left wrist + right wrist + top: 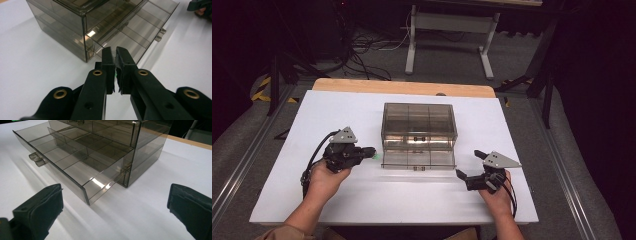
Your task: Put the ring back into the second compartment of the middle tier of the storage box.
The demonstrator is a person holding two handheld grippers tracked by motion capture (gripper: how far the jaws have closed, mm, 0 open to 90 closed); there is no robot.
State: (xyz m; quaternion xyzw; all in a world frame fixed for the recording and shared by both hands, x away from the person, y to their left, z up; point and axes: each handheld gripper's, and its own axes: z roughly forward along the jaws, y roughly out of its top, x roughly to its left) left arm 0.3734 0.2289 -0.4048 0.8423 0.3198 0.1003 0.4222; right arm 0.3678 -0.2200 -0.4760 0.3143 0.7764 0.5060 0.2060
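At the left side of the desk point(287, 165), our left gripper point(371, 152) lay nearly level, pointing at the left end of the pulled-out bottom drawer point(418, 161). Its jaws were closed together, with a small green-marked thing pinched between the pads; we could not tell what it was. In the left gripper view the tips point(115, 56) sat just beside the drawer's near corner.

The smoky clear drawer cabinet point(418, 120) stood in the middle of the desk, nearer the far edge, its bottom drawer slid out toward us. We judged it to be thin, hard plastic: light, stiff, slick-walled, and likely to skid on the white top or crack under a hard squeeze. The small handle point(37, 159) at the drawer front looked to us the best hold for sliding it; the open compartments point(85, 167) appeared empty, so little weight would resist.

Toward the right near corner, our right gripper point(468, 169) rested with jaws standing wide apart, holding nothing, aimed at the drawer's right end.
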